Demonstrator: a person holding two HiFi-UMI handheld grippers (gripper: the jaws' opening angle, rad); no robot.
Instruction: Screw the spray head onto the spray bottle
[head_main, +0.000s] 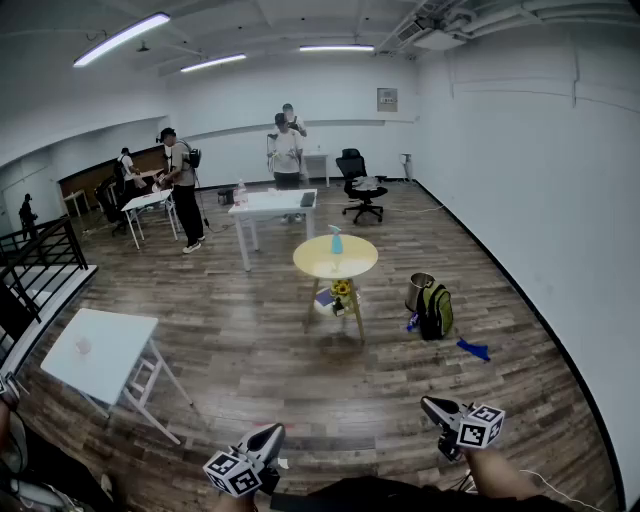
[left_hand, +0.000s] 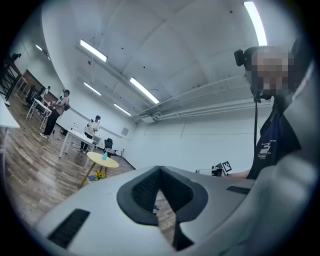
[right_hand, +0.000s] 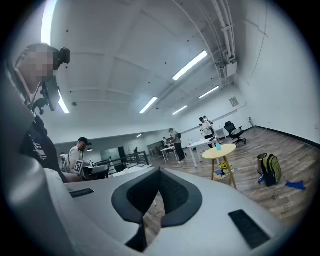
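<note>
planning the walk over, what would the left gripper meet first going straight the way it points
Nothing near, probably: the left gripper, shut and empty, points over brown wood floor toward the far white wall. The round yellow table lies left of that line.

1. Floor (head_main: 250, 350): wood planks, slight sheen.
2. Round desk (head_main: 358, 262): smooth matt top, wood legs.
3. Spray bottle (head_main: 336, 241): blue plastic.
4. Left gripper (left_hand: 160, 172) shell: smooth matt grey plastic; fingers (left_hand: 143, 190) blk, ribbed.
5. Backpack (head_main: 436, 310): cloth.
</note>
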